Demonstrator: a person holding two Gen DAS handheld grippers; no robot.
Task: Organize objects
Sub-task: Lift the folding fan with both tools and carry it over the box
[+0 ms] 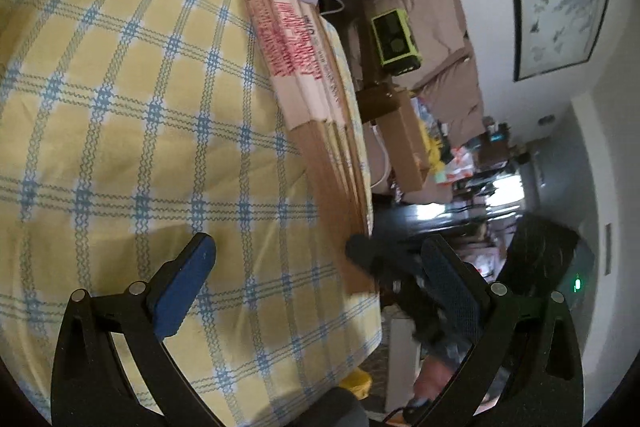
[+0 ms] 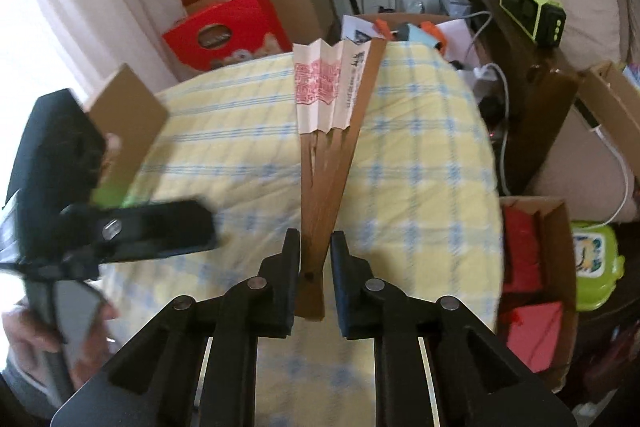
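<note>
A folding paper fan (image 2: 326, 131) with brown wooden ribs and red printed characters lies partly folded over the yellow-and-blue checked tablecloth (image 2: 420, 163). My right gripper (image 2: 315, 247) is shut on the fan's handle end, near the pivot. In the left wrist view the same fan (image 1: 304, 67) runs along the table's right side. My left gripper (image 1: 320, 259) is open and empty above the cloth (image 1: 120, 87), its right finger past the table edge. The left gripper also shows blurred in the right wrist view (image 2: 140, 227), left of the fan.
A cardboard box (image 2: 124, 115) stands at the table's left. Red gift boxes (image 2: 228, 27) and cartons sit behind the table. A box with red items (image 2: 532, 267), a green radio (image 2: 532, 11) and a sofa lie to the right.
</note>
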